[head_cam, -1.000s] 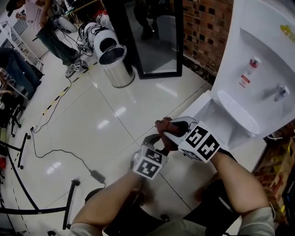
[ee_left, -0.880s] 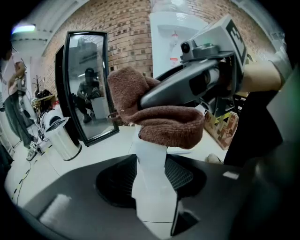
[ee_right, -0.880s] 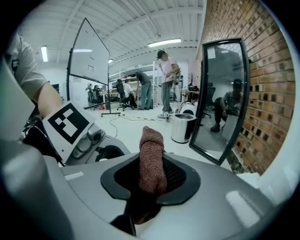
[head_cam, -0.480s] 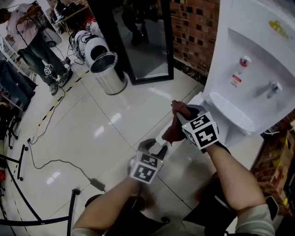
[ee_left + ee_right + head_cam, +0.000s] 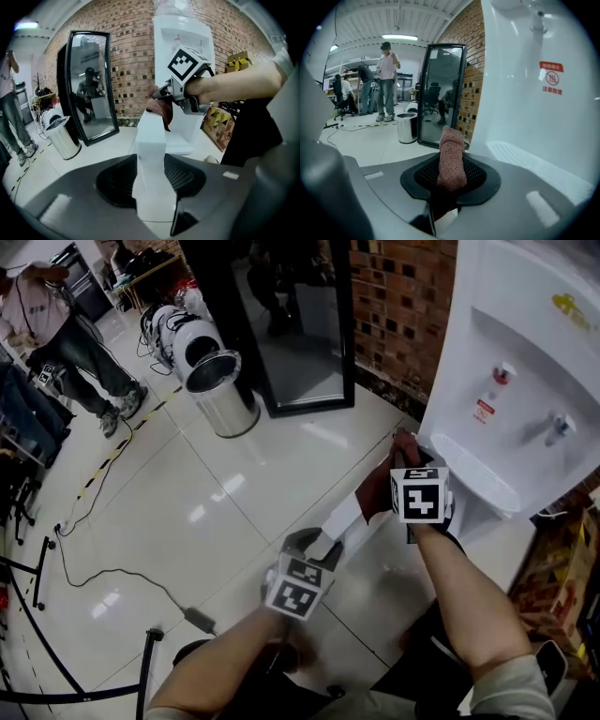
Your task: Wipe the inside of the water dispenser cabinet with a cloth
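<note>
Head view: left gripper [image 5: 314,545], jaws clamped on the free edge of the open door [image 5: 345,519]. The door's long edge runs up-right to the dispenser [image 5: 525,352]. The right gripper [image 5: 403,451], jaws gripping the cloth [image 5: 377,491], sits just beside the dispenser front, above the door. It is the nearer hand to the cabinet, whose inside lies lower and is hidden here.

Left gripper view: door [image 5: 150,159] between the jaws. Beyond it, the cloth [image 5: 162,111] hangs from the right gripper [image 5: 161,93].

Right gripper view: cloth [image 5: 451,159] upright between the jaws, dispenser [image 5: 534,93] wall to the right.

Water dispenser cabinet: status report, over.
Left gripper shut on white cabinet door, swung open. Right gripper shut on reddish-brown knitted cloth, beside the white water dispenser. Cabinet inside not visible.
</note>
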Demonstrator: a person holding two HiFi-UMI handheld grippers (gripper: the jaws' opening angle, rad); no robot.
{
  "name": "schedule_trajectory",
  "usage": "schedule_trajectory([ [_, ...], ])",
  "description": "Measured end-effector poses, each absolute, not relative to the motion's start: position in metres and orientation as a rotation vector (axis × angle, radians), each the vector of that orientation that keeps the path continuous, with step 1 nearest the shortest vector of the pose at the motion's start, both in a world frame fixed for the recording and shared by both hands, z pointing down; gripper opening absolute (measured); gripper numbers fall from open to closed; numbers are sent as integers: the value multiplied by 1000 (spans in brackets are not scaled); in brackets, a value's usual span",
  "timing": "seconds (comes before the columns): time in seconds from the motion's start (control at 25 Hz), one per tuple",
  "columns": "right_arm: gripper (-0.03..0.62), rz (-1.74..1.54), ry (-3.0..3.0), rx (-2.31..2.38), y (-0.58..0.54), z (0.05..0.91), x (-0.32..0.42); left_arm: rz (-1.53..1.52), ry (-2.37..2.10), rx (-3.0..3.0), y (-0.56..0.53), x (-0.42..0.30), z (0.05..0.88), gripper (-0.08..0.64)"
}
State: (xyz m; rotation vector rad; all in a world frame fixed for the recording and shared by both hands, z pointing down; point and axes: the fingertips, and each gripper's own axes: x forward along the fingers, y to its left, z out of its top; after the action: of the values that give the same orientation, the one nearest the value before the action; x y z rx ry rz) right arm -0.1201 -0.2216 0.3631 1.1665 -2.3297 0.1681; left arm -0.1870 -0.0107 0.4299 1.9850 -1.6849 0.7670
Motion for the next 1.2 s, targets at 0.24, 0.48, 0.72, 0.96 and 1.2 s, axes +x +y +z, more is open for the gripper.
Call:
schedule_trajectory([
  [0.24,115,160,-2263,1292,-229,365,-113,735,-1700,1979,-5,-194,425,181],
  [0.48,115,201,-2338,1230,-221,357,-118,733,-1724,1981,-1,-202,420,179],
  [0.72,115,72,-2583,931,-166,322,-136,784,-1744,2000,0,-201,416,153],
  [0.96,115,-222,-2715,518,-75,302,-147,789,-1818,1983,9,-212,403,66],
  [1.2,115,-367,-2645,201,-5,336,-145,669,-1922,1928,8,-234,387,9],
])
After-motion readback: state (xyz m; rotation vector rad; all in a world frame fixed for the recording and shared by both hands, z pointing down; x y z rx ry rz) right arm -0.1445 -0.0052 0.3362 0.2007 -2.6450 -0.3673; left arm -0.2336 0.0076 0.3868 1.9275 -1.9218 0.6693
